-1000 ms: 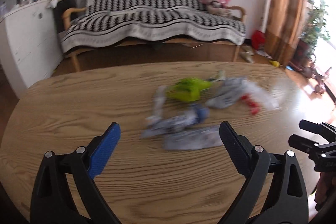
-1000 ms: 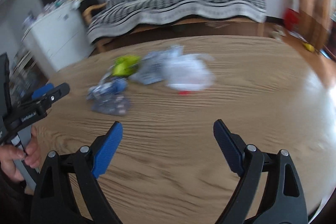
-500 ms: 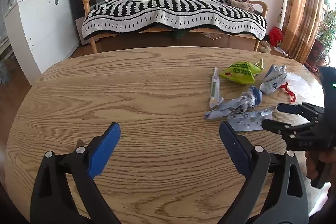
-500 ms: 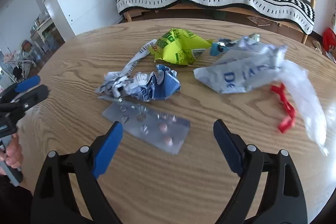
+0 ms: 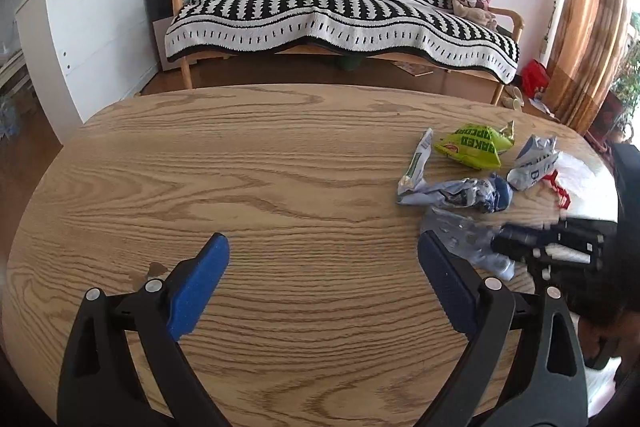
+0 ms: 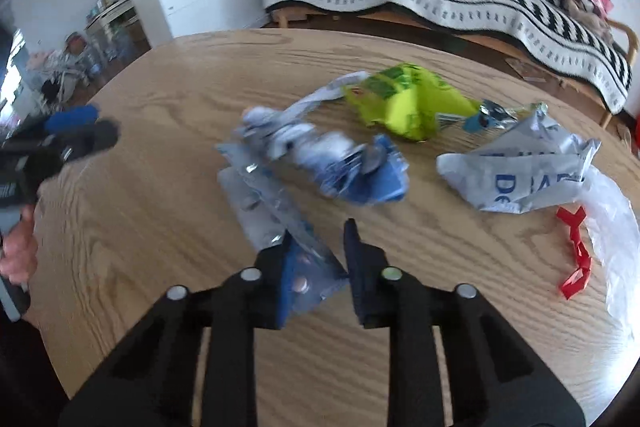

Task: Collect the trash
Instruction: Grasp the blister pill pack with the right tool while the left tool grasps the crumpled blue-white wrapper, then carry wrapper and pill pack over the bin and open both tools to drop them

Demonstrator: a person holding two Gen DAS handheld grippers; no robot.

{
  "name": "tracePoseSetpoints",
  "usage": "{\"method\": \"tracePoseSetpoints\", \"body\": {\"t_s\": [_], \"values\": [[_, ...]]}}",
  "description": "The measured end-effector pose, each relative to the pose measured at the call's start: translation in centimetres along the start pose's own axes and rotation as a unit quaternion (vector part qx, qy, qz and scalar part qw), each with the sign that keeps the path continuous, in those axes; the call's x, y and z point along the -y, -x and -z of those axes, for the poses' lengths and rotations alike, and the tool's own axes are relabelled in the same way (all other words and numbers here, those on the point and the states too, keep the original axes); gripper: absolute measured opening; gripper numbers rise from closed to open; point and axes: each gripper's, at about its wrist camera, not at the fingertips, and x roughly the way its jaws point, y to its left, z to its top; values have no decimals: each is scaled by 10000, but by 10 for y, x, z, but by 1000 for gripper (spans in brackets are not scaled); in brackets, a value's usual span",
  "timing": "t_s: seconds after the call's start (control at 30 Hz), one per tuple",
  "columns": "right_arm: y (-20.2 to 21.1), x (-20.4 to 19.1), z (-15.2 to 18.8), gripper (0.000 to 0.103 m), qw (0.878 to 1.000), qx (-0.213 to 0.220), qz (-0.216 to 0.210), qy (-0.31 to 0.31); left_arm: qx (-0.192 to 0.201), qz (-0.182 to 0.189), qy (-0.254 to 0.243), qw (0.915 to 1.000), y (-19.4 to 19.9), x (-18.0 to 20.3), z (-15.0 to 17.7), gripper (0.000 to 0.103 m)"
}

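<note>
A sofa [image 5: 344,23] draped in a black-and-white patterned throw stands behind an oval wooden table [image 5: 256,179]; a white cabinet [image 5: 84,39] stands to its left. The trash lies grouped on the table's right part as seen in the left wrist view: a clear plastic bag with a red tie [image 6: 608,239], a crumpled white wrapper with blue lettering [image 6: 520,175], a lime-green snack bag [image 6: 404,103], a crushed blue-and-white wrapper [image 6: 340,163] and a silver blister pack [image 6: 272,211]. The left gripper [image 5: 322,267] hovers over bare wood, well apart from the trash, its fingers spread wide. The right gripper [image 6: 320,259] is at the near end of the blister pack, its fingers narrowed with the pack's end between them; the pack's far end is blurred and lies just beside the crushed wrapper.
</note>
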Motion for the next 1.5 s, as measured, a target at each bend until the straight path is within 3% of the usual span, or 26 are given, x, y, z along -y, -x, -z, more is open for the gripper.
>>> {"method": "tracePoseSetpoints", "body": {"t_s": [0.17, 0.37, 0.43, 0.57, 0.8, 1.0, 1.03, 1.17, 1.27, 1.5], "values": [[33, -14, 16, 6, 9998, 96, -46, 137, 99, -22, -31, 9999, 2, 10, -5, 92], [91, -8, 44, 6, 9995, 262, 169, 10, 92, 227, -166, 9996, -7, 45, -14, 92], [110, -1, 56, 6, 9993, 282, 242, -51, -45, 351, -298, 9989, -16, 67, -17, 92], [141, 17, 82, 6, 9985, 305, 433, -159, -406, 588, -113, 9974, -36, 106, -22, 92], [191, 49, 122, 6, 9961, 431, 654, -415, -825, 248, -313, 9958, -70, 163, -17, 92], [220, 69, 144, 6, 9935, 536, 788, -630, -886, -277, -298, 9952, -85, 172, -11, 93], [225, 69, 147, 6, 9931, 554, 797, -651, -848, -278, -236, 9957, -85, 171, -12, 91], [236, 77, 152, 6, 9913, 639, 857, -772, -705, -343, -266, 9966, -81, 167, -13, 49], [241, 83, 154, 6, 9898, 669, 908, -873, -732, -187, -153, 9970, -74, 161, -12, 42], [261, 91, 166, 6, 9843, 759, 1130, -1121, -568, -42, -282, 9980, -27, 152, -9, 39]]}}
